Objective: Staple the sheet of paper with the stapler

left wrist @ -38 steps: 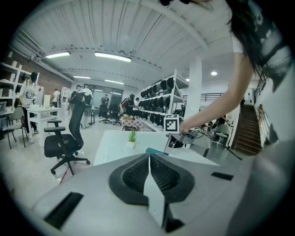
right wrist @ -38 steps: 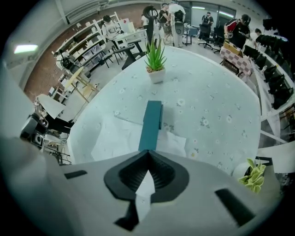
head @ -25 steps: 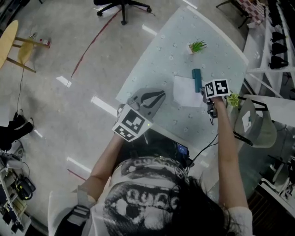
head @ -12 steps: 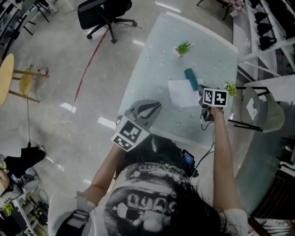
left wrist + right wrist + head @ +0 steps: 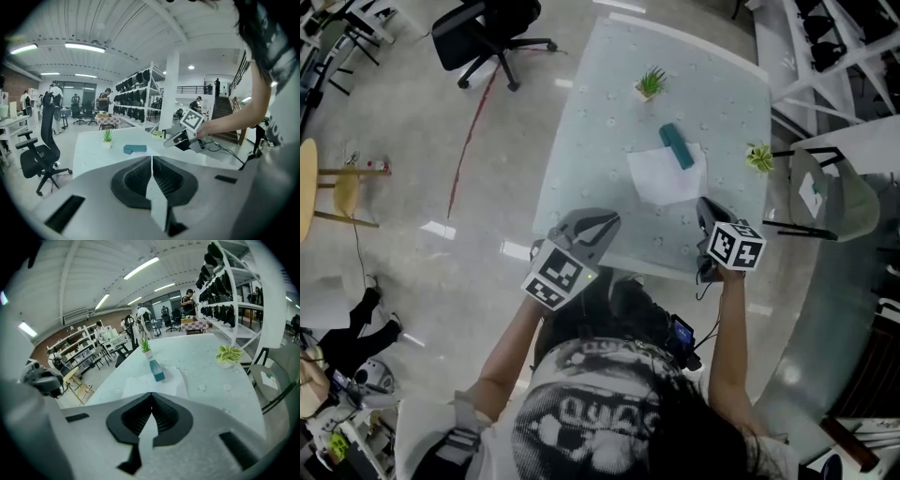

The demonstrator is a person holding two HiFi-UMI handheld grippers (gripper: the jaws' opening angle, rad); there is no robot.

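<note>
A white sheet of paper [image 5: 661,178] lies on the pale table [image 5: 712,84], with a teal stapler [image 5: 677,146] resting on its far right corner. My right gripper [image 5: 702,203] hovers over the near right part of the table, short of the sheet, shut and empty. My left gripper [image 5: 611,220] is over the near left edge, also shut on nothing. In the right gripper view the stapler [image 5: 156,371] and paper [image 5: 154,384] lie straight beyond the closed tips [image 5: 151,393]. From the left gripper view, the stapler [image 5: 135,149] sits beyond its closed tips [image 5: 151,157].
A small potted plant [image 5: 650,82] stands at the table's far side, another [image 5: 759,157] at its right edge. A pale chair [image 5: 825,202] is beside the table on the right, and an office chair [image 5: 487,28] on the floor far left.
My right gripper has pulled back from the stapler toward the near edge and lifted. The left gripper has shifted only slightly. The head view has swung.
</note>
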